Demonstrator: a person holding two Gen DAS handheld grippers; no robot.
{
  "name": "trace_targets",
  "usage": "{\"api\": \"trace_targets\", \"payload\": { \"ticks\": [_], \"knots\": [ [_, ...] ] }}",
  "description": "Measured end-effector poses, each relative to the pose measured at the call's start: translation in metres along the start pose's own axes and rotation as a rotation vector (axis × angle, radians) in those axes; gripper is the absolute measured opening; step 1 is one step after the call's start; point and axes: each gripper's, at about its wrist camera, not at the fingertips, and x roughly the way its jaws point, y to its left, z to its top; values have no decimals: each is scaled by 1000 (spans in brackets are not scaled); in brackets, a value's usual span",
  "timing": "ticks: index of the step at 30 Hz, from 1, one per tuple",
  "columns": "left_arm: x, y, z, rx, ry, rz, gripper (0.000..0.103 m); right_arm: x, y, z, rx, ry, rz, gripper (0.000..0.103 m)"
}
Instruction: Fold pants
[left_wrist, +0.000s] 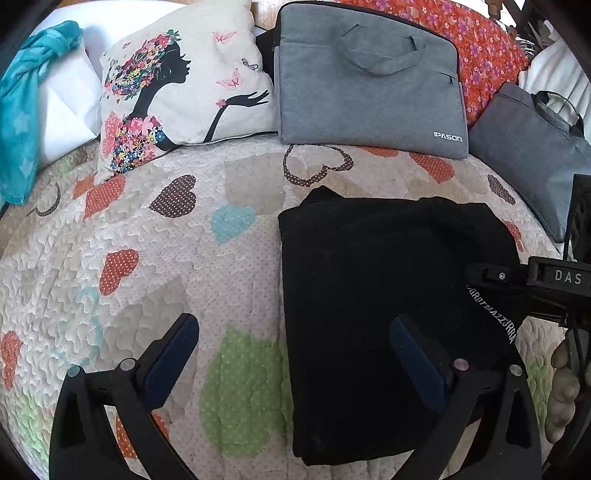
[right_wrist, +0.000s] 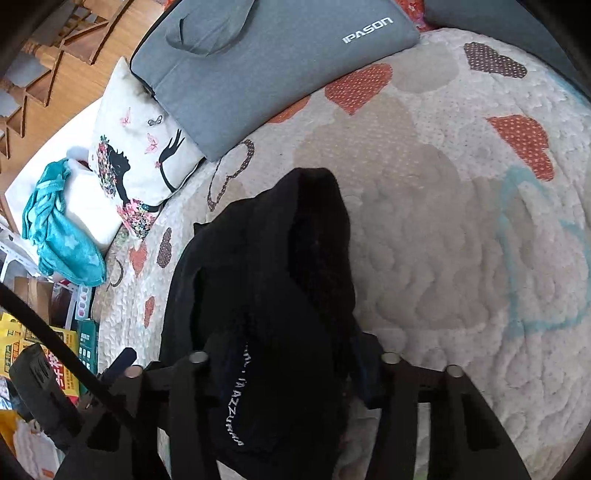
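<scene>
The black pants (left_wrist: 388, 314) lie folded in a rough rectangle on the heart-patterned quilt (left_wrist: 166, 258). My left gripper (left_wrist: 295, 350) is open and empty just above the quilt, its right finger over the pants' left part. My right gripper (left_wrist: 480, 275) enters from the right in the left wrist view and pinches the pants' right edge near the white lettering (left_wrist: 495, 314). In the right wrist view the right gripper (right_wrist: 291, 365) is shut on a bunched fold of the pants (right_wrist: 266, 266), lifted off the quilt (right_wrist: 443, 240).
A silhouette-print cushion (left_wrist: 177, 92), a grey laptop bag (left_wrist: 369, 81) and a second grey bag (left_wrist: 532, 155) lie along the far side. A teal cloth (left_wrist: 22, 110) sits far left. Boxes stand on the floor (right_wrist: 55, 350) beside the bed.
</scene>
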Motion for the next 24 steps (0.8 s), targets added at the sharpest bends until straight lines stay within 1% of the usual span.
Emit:
{"api": "trace_targets", "payload": {
  "ticks": [4,14,20,24],
  "knots": [
    [0,3,2,-12,-2,-8,103,1,4,2,-8,-3,-4,43],
    [-7,7,4,-16,-18,-16,103,1,3,2,-23,-5,-26,43],
    [-10,6,4,-11,-26,-17,103,4,0,2,-17,-2,-24,44],
    [-11,5,4,-9,-29,-16,103,4,0,2,-23,-2,-28,47]
  ]
}}
